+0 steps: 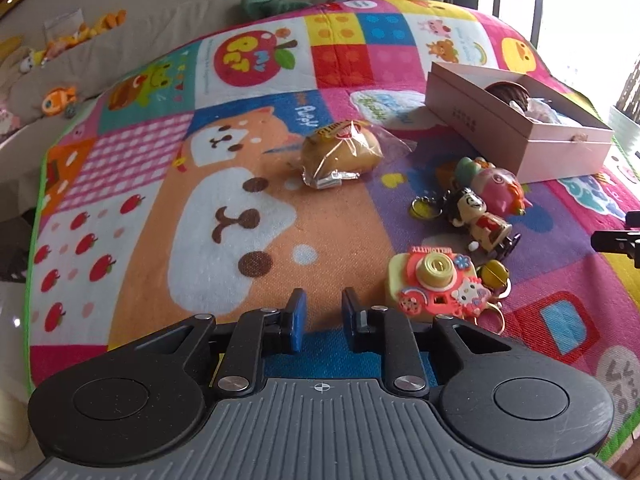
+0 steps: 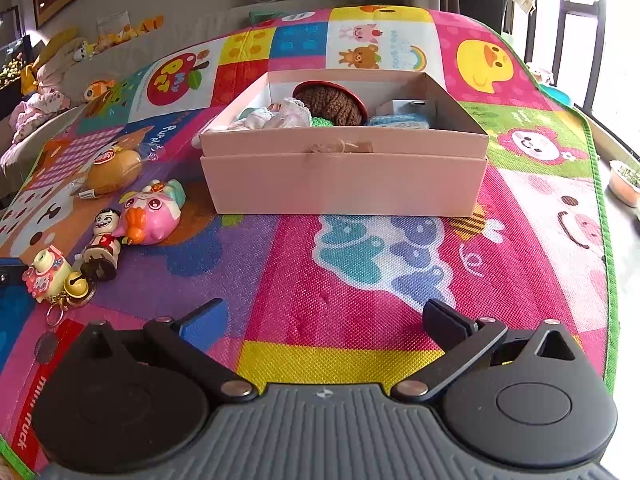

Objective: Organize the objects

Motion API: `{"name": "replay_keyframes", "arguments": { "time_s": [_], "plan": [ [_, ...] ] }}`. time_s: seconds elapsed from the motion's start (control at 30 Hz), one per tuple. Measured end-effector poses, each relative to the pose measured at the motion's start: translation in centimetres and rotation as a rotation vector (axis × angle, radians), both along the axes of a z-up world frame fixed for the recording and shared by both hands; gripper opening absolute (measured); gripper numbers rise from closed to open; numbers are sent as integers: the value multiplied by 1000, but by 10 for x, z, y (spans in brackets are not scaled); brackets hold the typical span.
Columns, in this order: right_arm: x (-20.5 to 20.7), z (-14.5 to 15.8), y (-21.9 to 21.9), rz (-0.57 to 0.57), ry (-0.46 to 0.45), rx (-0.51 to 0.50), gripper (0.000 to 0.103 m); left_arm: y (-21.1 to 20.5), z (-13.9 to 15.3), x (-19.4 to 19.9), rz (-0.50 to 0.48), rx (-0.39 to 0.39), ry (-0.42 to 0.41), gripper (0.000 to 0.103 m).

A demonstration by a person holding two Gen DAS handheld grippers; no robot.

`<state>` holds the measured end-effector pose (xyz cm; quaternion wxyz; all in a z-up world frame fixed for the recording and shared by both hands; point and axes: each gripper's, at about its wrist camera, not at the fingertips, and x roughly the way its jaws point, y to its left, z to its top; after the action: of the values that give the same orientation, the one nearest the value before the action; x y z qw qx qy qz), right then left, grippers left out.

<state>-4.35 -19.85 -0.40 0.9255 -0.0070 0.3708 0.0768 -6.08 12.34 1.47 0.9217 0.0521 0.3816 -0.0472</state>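
Note:
A pink box (image 2: 344,178) stands on the play mat, holding a brown knitted item (image 2: 334,106) and pale cloth pieces; it also shows at the right in the left wrist view (image 1: 560,152). Left of it lie a wrapped bun (image 1: 340,154) (image 2: 114,170), a pink pig toy (image 1: 500,192) (image 2: 152,212), a small figurine (image 1: 478,220) (image 2: 102,244) and a camera keychain (image 1: 436,284) (image 2: 46,272) with a gold bell (image 2: 76,286). My left gripper (image 1: 323,306) is nearly closed and empty, just left of the camera keychain. My right gripper (image 2: 326,316) is open and empty, in front of the box.
The colourful play mat (image 2: 360,280) covers the surface; its green edge (image 2: 600,200) runs along the right. Plush toys (image 2: 48,92) lie on a sofa at the far left. A small bowl (image 2: 624,186) sits beyond the mat's right edge. Windows are at the right.

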Motion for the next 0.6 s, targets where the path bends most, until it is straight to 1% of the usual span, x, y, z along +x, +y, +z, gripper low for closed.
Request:
{"name": "replay_keyframes", "arguments": {
  "time_s": [0.07,0.17,0.3,0.37,0.4,0.47,0.5,0.53,0.6],
  "plan": [
    [0,0,2,2,2,-14,103,-2,-2,6,-21,24,-20,27],
    [0,-1,5,8,4,-29,103,2,-3,19,-24,8,-28,32],
    [0,-1,5,10,4,-31,103,10,-5,40,9,-11,-43,50],
    [-1,-1,6,10,4,-32,103,13,-1,49,-18,-5,-33,48],
    [0,-1,5,10,4,-32,103,15,4,53,-52,3,-43,48],
    [0,-1,6,10,4,-33,103,13,19,54,-150,33,-141,47],
    [0,-1,6,11,5,-35,103,10,29,54,-236,62,-207,47],
    [1,-1,7,12,5,-36,103,4,35,56,-313,91,-247,47],
    [1,-1,8,16,5,-38,103,-9,42,69,-465,149,-296,49]
  ]
}}
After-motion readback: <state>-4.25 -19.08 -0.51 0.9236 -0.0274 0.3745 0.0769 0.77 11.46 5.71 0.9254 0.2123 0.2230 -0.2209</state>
